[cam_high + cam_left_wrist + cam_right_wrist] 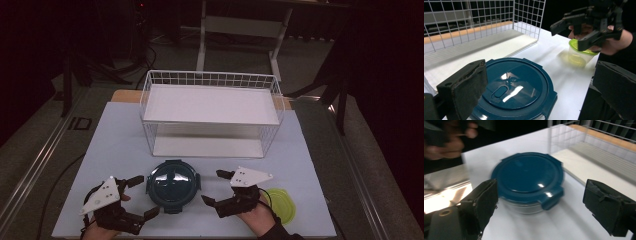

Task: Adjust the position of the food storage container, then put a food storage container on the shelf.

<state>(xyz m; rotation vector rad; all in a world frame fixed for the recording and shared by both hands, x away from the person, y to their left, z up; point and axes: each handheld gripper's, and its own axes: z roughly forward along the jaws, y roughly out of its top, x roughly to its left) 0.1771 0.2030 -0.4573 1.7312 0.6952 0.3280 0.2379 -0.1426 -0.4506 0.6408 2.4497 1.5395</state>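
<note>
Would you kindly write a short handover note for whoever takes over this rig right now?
Left gripper: open, holding nothing, left of the round blue-lidded container.
Right gripper: open, holding nothing, right of that container.
The container sits on the white table, lid on, in front of the wire rack. A small green-lidded tub stands by the right hand.
Done: nothing gripped yet.
Left: probably grasp the container from both sides.
</note>
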